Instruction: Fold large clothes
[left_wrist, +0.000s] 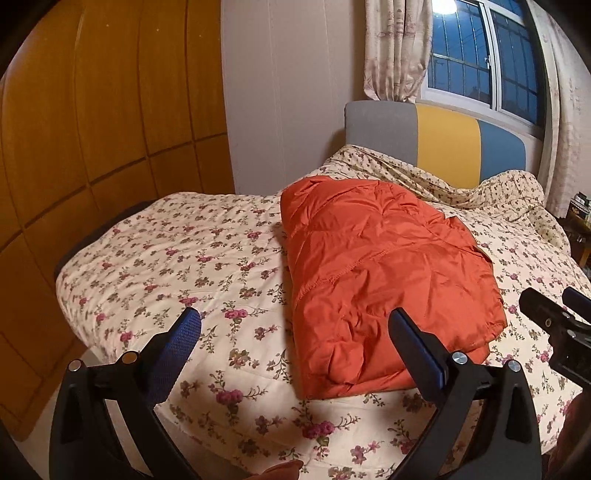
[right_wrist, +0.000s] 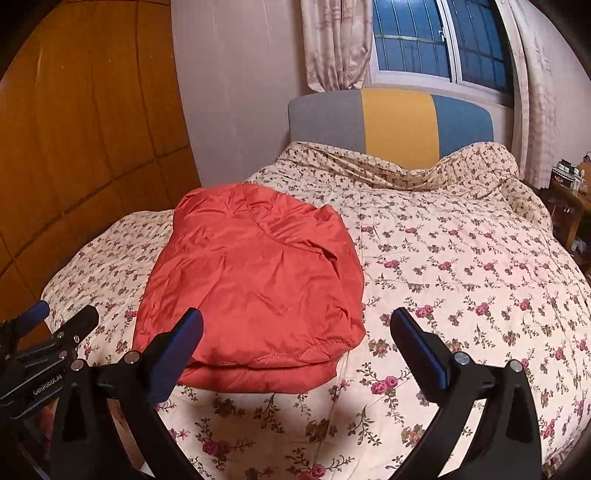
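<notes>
Left tongs (left_wrist: 295, 325) gape wide, empty, above the near edge of a floral quilt (left_wrist: 177, 258). Right tongs (right_wrist: 297, 325) also spread apart, holding nothing. Just beyond both lies a folded orange puffer jacket (left_wrist: 380, 273) on the bed, toward its left side. Behind stand a grey, yellow and blue headboard (right_wrist: 395, 122), curtains (right_wrist: 336, 44) and a wooden wardrobe (left_wrist: 92, 110).
</notes>
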